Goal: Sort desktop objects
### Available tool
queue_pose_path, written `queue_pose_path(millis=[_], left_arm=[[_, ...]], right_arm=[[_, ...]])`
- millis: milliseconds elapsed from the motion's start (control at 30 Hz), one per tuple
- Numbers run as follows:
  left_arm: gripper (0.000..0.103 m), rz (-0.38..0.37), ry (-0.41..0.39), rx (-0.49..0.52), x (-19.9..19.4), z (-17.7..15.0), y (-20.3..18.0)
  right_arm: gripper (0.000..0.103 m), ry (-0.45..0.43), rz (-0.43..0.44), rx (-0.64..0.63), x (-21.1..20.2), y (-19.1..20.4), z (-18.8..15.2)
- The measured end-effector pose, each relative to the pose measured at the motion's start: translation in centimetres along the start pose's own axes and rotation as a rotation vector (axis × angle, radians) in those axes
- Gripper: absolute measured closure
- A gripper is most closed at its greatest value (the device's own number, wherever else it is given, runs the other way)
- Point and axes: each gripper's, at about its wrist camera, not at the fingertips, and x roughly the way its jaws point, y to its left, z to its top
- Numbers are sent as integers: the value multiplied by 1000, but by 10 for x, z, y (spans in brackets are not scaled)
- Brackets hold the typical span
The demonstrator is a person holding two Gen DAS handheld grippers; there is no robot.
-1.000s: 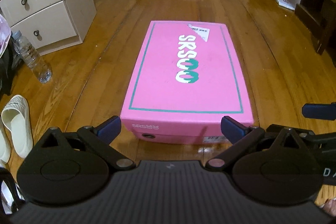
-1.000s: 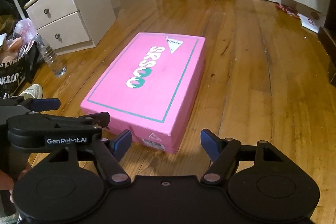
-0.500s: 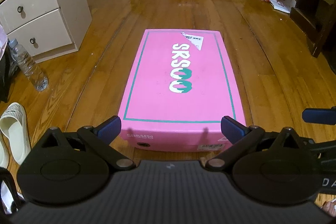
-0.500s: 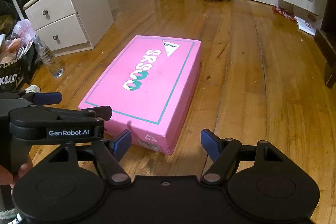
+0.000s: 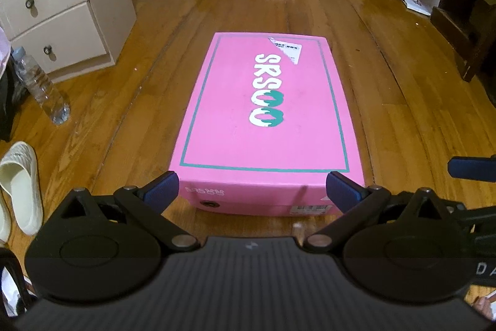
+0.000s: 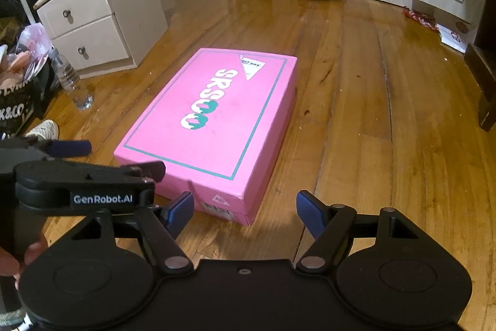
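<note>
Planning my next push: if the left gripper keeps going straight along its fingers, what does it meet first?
Most likely the pink shoebox. The left gripper points down at the box's near end, its open fingers spread about as wide as that end. Depth is unclear, so it could reach the wooden floor just short of the box.

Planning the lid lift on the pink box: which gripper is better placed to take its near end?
Left. The left gripper squarely faces the pink box, open jaws spanning its near end; the right gripper sits off its corner.
</note>
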Motion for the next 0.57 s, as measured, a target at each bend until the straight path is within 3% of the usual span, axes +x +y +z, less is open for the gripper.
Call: queue_pose_path(millis=[567], left_arm=[[0,-15,19,-11,1,-6,0]], right_arm=[[25,3,10,6,2,-3,-1]])
